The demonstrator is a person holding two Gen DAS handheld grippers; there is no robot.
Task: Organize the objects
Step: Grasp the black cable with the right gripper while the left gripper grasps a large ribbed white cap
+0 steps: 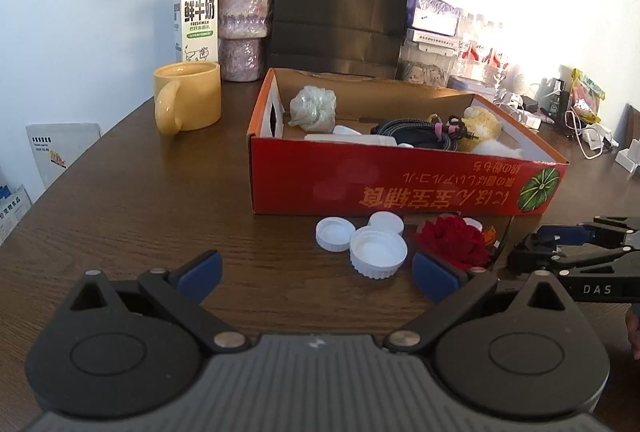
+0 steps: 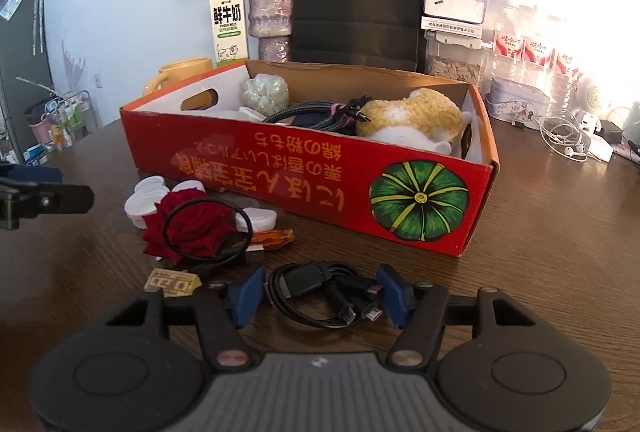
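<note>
My right gripper (image 2: 320,296) sits low on the wooden table (image 2: 540,232), its blue pads touching both sides of a coiled black USB cable (image 2: 316,288). Just beyond lie a red fabric rose (image 2: 188,228) with a thin black cord looped over it, white bottle caps (image 2: 144,204) and an orange wrapper (image 2: 276,238). My left gripper (image 1: 316,274) is open and holds nothing, with three white caps (image 1: 376,254) just ahead of its fingers and the rose (image 1: 454,240) by its right pad. Behind stands the red cardboard box (image 1: 400,184), holding a braided cable, a plush toy and a crumpled bag.
A yellow mug (image 1: 188,98), a milk carton (image 1: 197,18), a vase of dried flowers (image 1: 245,24) and a black paper bag (image 1: 340,4) stand behind the box. Containers, bottles, earphones and chargers crowd the right side (image 2: 560,136). A small yellow tag (image 2: 172,282) lies by my right gripper.
</note>
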